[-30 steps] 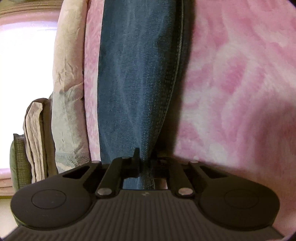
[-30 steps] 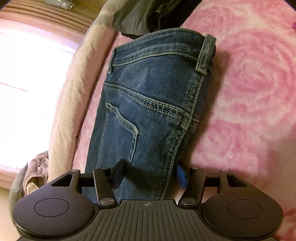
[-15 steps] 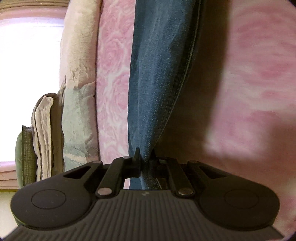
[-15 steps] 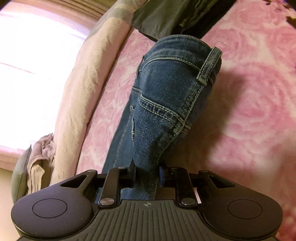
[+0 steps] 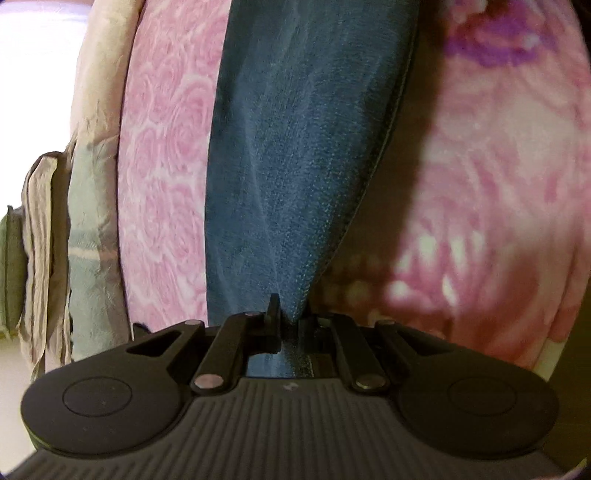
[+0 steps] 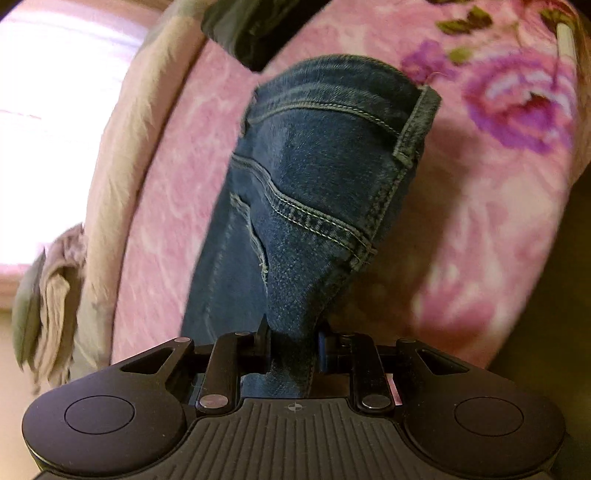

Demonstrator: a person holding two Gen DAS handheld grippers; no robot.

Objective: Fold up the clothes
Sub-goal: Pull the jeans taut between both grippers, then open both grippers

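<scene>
Denim fills the gap of the left gripper: its jaws are pressed together on a narrow fold of the jeans, pinching the cloth right at the fingertips. From that pinch the blue fabric fans out ahead of the gripper and widens toward the top of the view, its stitched side seam running along the right edge. The leg's far end is cut off by the frame.

The right gripper is likewise clamped on the jeans, holding a bunched fold near the side seam. Ahead of it the seat of the garment rises, with the curved pocket stitching just beyond the fingertips and the waistband and a belt loop farther out. The denim here is lifted off the bed, casting a dark shadow to the gripper's right.

Both grippers point along the jeans with the pink rose-patterned bed cover beneath. To the left of each gripper a pale crumpled sheet edges the bed, and past it a bright washed-out window glare hides any detail. Beyond the waistband in the right view lies a dark garment, cut off at the top and too blurred to identify.
</scene>
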